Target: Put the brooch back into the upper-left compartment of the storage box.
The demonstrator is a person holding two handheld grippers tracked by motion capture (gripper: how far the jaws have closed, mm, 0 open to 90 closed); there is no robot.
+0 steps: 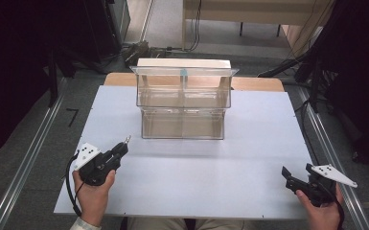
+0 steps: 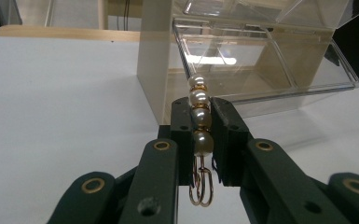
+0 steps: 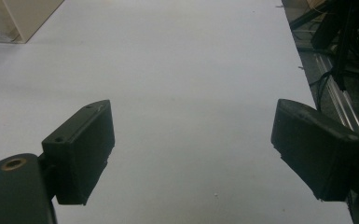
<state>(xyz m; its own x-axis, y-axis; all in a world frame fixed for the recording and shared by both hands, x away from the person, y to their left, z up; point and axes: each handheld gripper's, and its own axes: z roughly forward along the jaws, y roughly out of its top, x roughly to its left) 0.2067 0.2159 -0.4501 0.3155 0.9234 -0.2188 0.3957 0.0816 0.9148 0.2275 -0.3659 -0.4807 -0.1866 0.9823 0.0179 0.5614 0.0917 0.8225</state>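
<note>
left gripper [image 2: 200, 135] clamps pearl earring [image 2: 199, 116] | right gripper [image 3: 191, 154] wide, empty | approach clear organizer [image 1: 183, 98] level, hook trailing

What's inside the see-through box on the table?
The clear box looks empty: bare dividers and compartments. The pearl earring is outside it, pinched in the left gripper. Glare hides some corners.

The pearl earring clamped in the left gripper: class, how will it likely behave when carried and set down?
The pearl earring looks light, so it is probably easy to carry. Its round glossy beads may slip between the left gripper's flat jaws. The thin wire hooks below look easily bent, and once released it could roll.
</note>
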